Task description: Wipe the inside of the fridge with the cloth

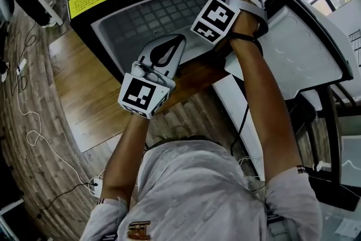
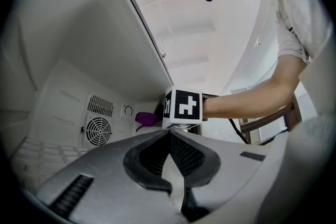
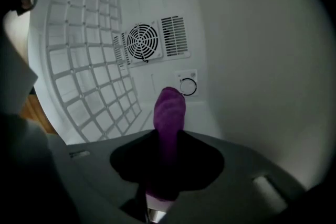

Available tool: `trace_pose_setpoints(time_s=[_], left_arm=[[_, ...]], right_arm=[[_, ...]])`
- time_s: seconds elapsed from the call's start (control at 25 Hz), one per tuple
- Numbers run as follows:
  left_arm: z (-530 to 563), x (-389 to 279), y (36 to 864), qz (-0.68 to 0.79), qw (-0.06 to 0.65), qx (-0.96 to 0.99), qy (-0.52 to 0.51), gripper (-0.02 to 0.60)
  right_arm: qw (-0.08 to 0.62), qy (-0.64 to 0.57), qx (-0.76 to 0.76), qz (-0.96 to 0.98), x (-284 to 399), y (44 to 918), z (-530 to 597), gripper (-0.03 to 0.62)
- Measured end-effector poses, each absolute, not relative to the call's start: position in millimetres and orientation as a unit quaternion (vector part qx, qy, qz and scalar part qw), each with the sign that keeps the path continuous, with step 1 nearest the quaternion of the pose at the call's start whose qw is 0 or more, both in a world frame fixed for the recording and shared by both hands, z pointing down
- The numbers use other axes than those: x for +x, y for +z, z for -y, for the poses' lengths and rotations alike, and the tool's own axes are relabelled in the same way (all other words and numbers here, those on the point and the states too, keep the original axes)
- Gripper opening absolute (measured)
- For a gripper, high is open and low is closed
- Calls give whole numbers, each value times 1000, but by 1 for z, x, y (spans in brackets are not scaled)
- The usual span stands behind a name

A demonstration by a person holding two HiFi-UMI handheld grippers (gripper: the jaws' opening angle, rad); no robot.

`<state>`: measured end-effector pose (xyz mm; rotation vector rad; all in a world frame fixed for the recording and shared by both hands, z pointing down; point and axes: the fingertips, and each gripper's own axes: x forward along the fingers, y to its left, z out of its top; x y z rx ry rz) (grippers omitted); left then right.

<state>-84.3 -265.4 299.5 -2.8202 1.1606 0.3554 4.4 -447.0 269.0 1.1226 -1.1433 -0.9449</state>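
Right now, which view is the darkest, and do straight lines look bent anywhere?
Right gripper view: darkest, inside the fridge; the cloth turns nearly black at the jaws, and the wire shelf bows. Left gripper view: bright, ceiling nearly washed out. Head view: evenly lit, fridge edges curve.

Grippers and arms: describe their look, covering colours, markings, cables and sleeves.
The left gripper and right gripper are grey moulded shells with black pads. Each carries a white cube with black square markers. A black cable runs along the right arm. Short pale sleeves have striped hems.
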Motion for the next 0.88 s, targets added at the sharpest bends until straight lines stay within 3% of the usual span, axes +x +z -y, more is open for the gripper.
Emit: trace_pose_setpoints(time_s=[0.88], left_arm=[[268, -93, 302, -389, 37, -914, 106, 0]], right_arm=[[637, -348, 419, 545, -2, 353, 443, 109]])
